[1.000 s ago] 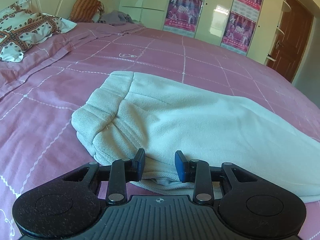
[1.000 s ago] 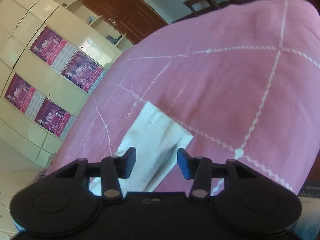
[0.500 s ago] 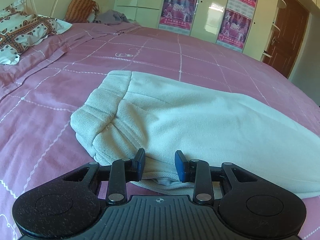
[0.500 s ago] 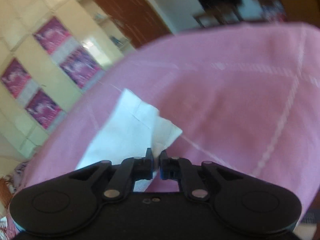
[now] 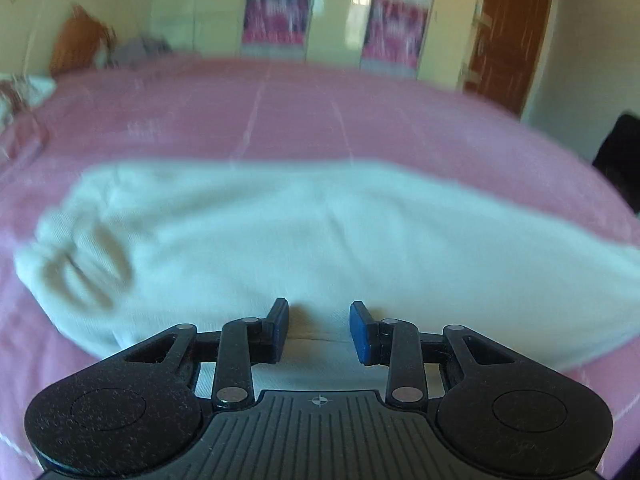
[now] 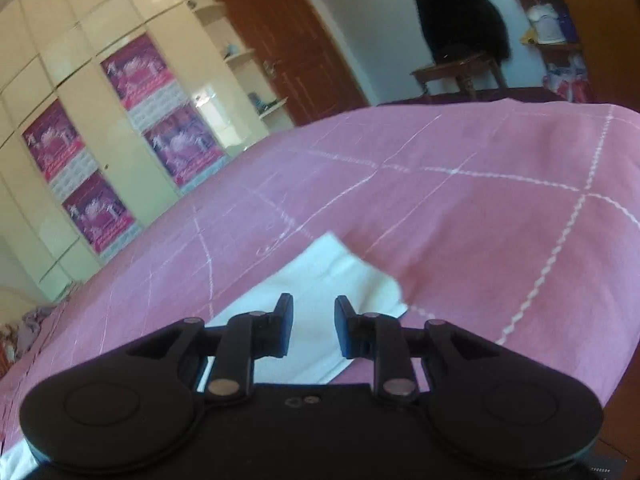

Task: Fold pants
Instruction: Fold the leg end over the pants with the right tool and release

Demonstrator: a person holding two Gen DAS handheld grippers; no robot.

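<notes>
The white pants (image 5: 320, 240) lie on the pink bed (image 6: 480, 200). Both grippers, left gripper (image 5: 319, 330) and right gripper (image 6: 314, 326), are apart and hold nothing; the right one is opening. A shallow grab could slip off.

The left wrist camera sits just behind the left tool (image 5: 319, 322) and looks forward and downward along its fingers. It rides low and close over the white pants (image 5: 320, 240), which fill the middle ground ahead of the tool. Beyond them lie the pink bed (image 5: 300, 120), the wardrobe (image 5: 340, 12) and the door (image 5: 508, 32). This view is blurred.

The right wrist camera sits behind the right tool (image 6: 314, 326), tilted less steeply and rolled, so the bed (image 6: 460, 208) slopes. A pants end (image 6: 332, 276) lies just ahead of the tool.

Both views share the bed, pants, wardrobe (image 6: 120, 100) and door (image 6: 288, 40).
</notes>
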